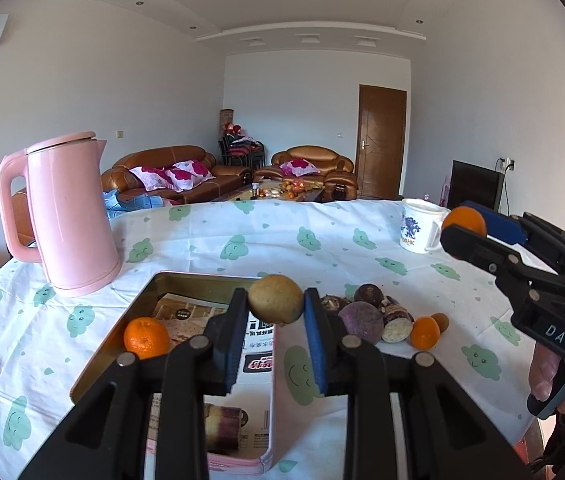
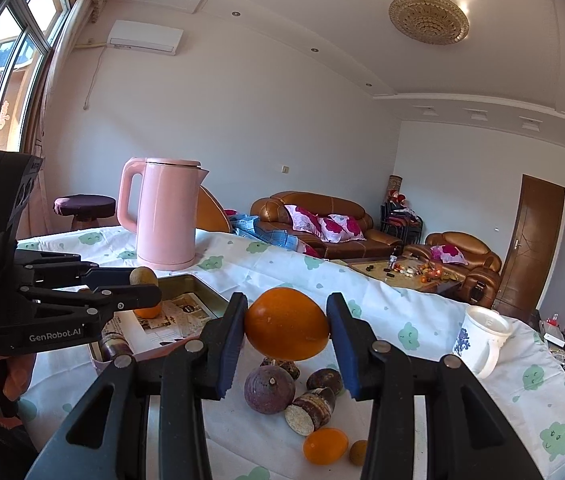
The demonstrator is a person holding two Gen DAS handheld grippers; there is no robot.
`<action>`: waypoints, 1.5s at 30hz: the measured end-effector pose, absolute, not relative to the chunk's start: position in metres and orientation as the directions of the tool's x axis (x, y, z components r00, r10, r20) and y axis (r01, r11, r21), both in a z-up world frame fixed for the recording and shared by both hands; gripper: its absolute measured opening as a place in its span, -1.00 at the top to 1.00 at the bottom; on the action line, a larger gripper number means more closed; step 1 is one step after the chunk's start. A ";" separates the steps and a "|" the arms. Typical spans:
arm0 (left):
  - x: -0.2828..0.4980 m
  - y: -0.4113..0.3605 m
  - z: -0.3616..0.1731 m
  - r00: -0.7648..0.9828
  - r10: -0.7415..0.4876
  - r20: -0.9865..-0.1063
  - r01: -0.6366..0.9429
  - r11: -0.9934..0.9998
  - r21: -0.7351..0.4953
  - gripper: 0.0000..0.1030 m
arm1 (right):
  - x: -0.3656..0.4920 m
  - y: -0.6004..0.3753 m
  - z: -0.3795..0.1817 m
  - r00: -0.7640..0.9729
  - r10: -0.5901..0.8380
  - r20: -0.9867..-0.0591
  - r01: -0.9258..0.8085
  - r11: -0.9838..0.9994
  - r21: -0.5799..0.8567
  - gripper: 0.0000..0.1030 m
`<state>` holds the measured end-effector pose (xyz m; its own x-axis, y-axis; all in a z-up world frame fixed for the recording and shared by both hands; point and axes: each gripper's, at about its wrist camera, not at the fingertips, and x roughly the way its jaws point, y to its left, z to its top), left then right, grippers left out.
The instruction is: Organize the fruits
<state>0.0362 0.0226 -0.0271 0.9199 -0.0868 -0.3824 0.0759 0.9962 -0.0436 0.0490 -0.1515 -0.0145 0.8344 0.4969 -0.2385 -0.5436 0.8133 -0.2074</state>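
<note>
Fruits (image 1: 275, 298) between both grippers' fingers (image 1: 229, 332)

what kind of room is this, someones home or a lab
Most likely a home living and dining room. Brown leather sofas with floral cushions stand round a coffee table at the back, and the near table has a printed cloth with a pink kettle and a mug.

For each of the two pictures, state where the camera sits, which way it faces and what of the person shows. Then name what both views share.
Left wrist: on the left gripper, facing across the table over the tin tray; it holds a yellowish fruit; a hand shows at the right.
Right wrist: on the right gripper, holding an orange; fingers show at the left.
Shared: pink kettle, white mug.
</note>
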 end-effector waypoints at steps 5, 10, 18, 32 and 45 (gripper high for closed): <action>0.038 0.033 -0.027 0.921 -0.062 -0.384 0.048 0.998 -0.044 0.43 | 0.055 -0.141 -0.010 0.820 0.517 -0.244 -0.565 0.800 -0.203 0.16; 0.039 0.043 -0.030 0.919 -0.043 -0.393 0.025 0.998 -0.049 0.43 | 0.059 -0.129 -0.009 0.810 0.530 -0.252 -0.581 0.786 -0.213 0.16; 0.042 0.056 -0.035 0.913 -0.021 -0.408 -0.002 0.998 -0.055 0.43 | 0.063 -0.112 -0.007 0.792 0.551 -0.264 -0.606 0.765 -0.219 0.16; 0.048 0.075 -0.046 0.899 0.005 -0.438 -0.038 0.997 -0.067 0.43 | 0.077 -0.084 -0.016 0.757 0.576 -0.308 -0.644 0.739 -0.198 0.16; 0.054 0.098 -0.056 0.883 0.030 -0.468 -0.082 0.993 -0.090 0.43 | 0.091 -0.050 -0.037 0.710 0.594 -0.378 -0.686 0.705 -0.181 0.16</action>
